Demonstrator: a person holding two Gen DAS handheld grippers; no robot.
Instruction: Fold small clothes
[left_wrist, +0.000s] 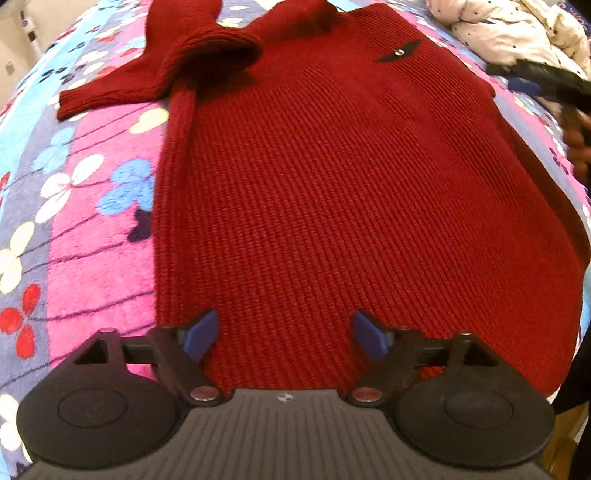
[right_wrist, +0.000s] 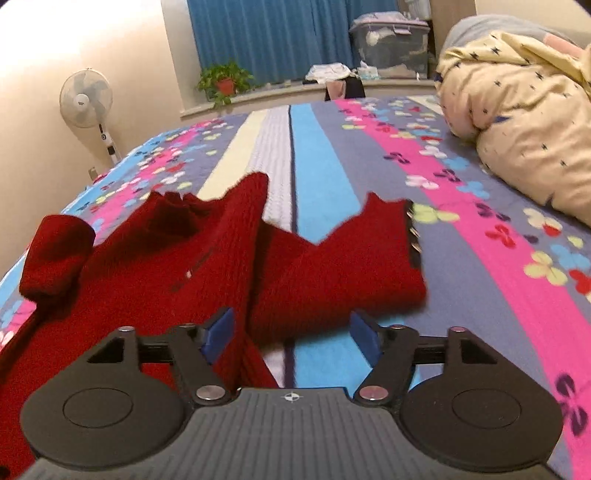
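A dark red knitted sweater lies flat on the flowered bedspread, one sleeve bent across its top left. My left gripper hovers over the near hem, open, with its blue pads wide apart and nothing pinched. In the right wrist view the sweater is bunched, and a folded part with a black studded strip lies to the right. My right gripper stands open just before that fold, holding nothing.
A cream duvet with dark stars is heaped at the right of the bed. Beyond the bed stand a fan, a potted plant and a plastic storage box. A hand shows blurred at the right edge.
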